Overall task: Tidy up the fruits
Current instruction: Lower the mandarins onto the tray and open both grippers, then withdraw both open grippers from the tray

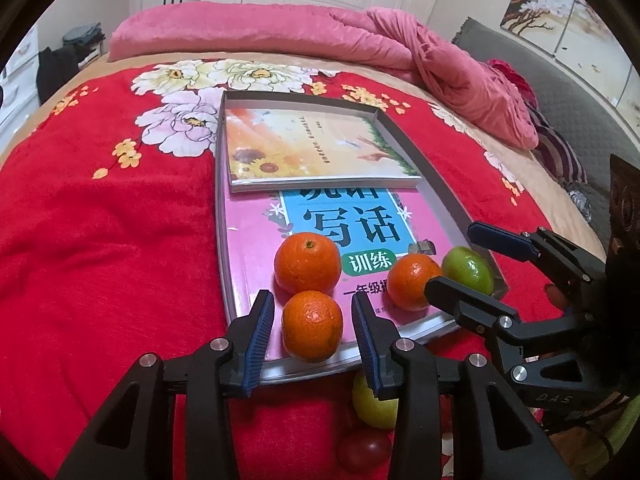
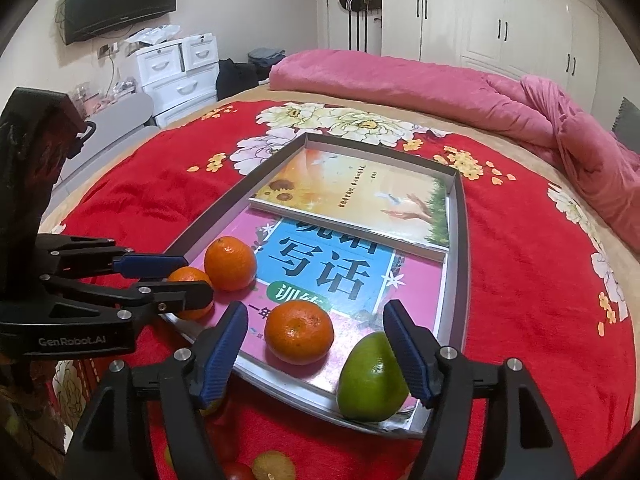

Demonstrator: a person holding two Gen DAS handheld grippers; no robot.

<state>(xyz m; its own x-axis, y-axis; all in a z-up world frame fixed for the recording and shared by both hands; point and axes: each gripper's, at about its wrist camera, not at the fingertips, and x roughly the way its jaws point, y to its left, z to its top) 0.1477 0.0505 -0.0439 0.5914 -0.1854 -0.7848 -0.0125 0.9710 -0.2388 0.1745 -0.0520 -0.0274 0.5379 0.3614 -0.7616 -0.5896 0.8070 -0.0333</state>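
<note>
A shallow grey tray (image 1: 436, 188) (image 2: 460, 224) lies on the red bed cover and holds two books. On the pink book sit three oranges and a green fruit (image 1: 467, 270) (image 2: 370, 380). My left gripper (image 1: 313, 330) (image 2: 176, 280) is open, its jaws on either side of the nearest orange (image 1: 312, 326) (image 2: 190, 292), small gaps showing. A larger orange (image 1: 307, 263) (image 2: 230, 263) lies just behind. My right gripper (image 2: 316, 344) (image 1: 456, 258) is open around the third orange (image 2: 299, 330) (image 1: 414, 282) and the green fruit.
Outside the tray's near edge lie a yellow-green fruit (image 1: 372, 404), a dark red fruit (image 1: 362, 452) and a kiwi-like fruit (image 2: 274, 466). A pink quilt (image 1: 280, 32) runs along the far side of the bed. White drawers (image 2: 176, 72) stand at the left.
</note>
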